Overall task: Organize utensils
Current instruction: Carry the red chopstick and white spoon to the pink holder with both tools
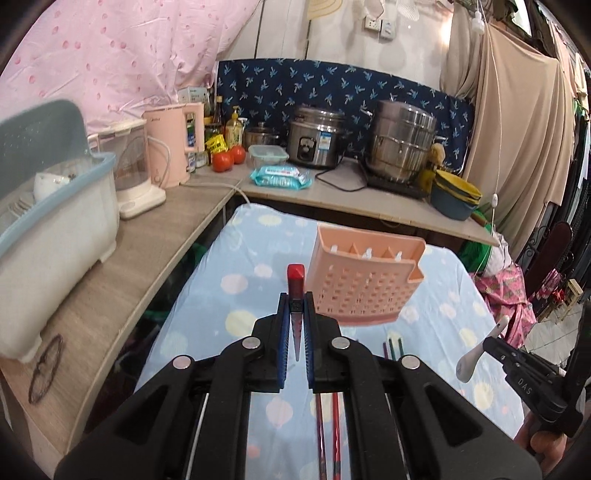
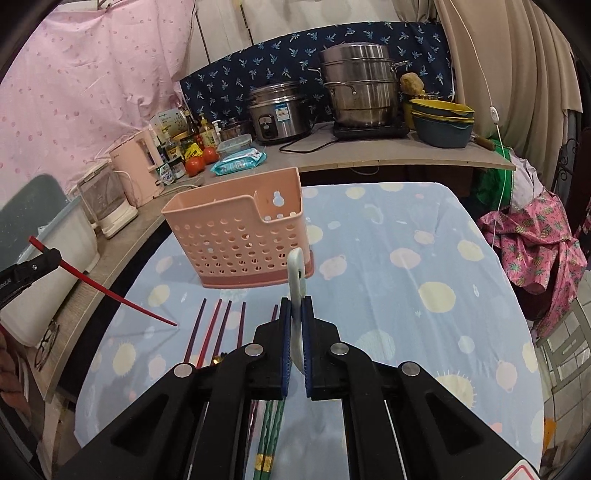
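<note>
With the left gripper point(image 1: 296, 306) jaws clamped on a slim red chopstick point(image 1: 296, 280) and the right gripper point(image 2: 296, 310) jaws pinching a white ceramic spoon point(image 2: 296, 280), the perforated pink plastic utensil basket point(image 2: 243, 236) ahead could tip if either utensil knocks its rim.

Even, soft indoor light fills both wrist views, brightest on the pale wall point(image 1: 343, 33) at the far end, where detail washes out. The steel pots point(image 2: 356, 83) carry small highlights; shadows on the blue tablecloth point(image 2: 388, 229) are faint and diffuse. Fisheye curvature bends the counter edge point(image 1: 122, 291) and darkens the corners into black vignettes. Focus holds in the centre, softening towards the rims.
</note>
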The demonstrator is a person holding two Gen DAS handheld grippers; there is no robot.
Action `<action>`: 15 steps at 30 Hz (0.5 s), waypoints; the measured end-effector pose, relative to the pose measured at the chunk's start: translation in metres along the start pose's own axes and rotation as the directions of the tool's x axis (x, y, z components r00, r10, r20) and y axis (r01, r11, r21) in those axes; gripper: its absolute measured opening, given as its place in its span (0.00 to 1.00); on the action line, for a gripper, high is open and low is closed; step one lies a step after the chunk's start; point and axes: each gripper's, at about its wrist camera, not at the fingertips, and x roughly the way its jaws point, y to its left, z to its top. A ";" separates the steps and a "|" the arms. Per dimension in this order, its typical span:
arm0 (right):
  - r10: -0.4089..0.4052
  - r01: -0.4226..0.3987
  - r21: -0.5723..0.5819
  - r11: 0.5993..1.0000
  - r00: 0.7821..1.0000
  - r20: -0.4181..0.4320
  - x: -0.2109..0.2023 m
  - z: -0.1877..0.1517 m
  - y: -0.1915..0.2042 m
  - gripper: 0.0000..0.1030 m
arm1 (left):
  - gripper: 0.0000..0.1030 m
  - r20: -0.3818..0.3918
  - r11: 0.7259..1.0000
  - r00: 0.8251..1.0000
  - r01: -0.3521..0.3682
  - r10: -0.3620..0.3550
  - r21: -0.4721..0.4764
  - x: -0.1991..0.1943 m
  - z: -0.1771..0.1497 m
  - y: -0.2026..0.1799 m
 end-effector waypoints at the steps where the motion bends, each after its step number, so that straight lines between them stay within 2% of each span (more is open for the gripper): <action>1: 0.009 -0.009 0.003 1.000 1.000 0.004 0.002 0.006 0.000 0.05 | 0.07 0.015 1.000 1.000 0.001 -0.001 0.004 0.000 0.008 -0.002; 10: 0.095 -0.096 0.012 0.995 0.993 0.076 0.021 0.076 0.004 0.05 | 0.07 0.151 0.999 0.988 0.036 -0.039 0.023 -0.005 0.084 -0.018; 15: 0.164 -0.169 0.044 0.985 0.980 0.109 0.041 0.111 0.002 0.05 | 0.07 0.189 0.999 0.981 0.040 -0.044 0.027 0.004 0.110 -0.030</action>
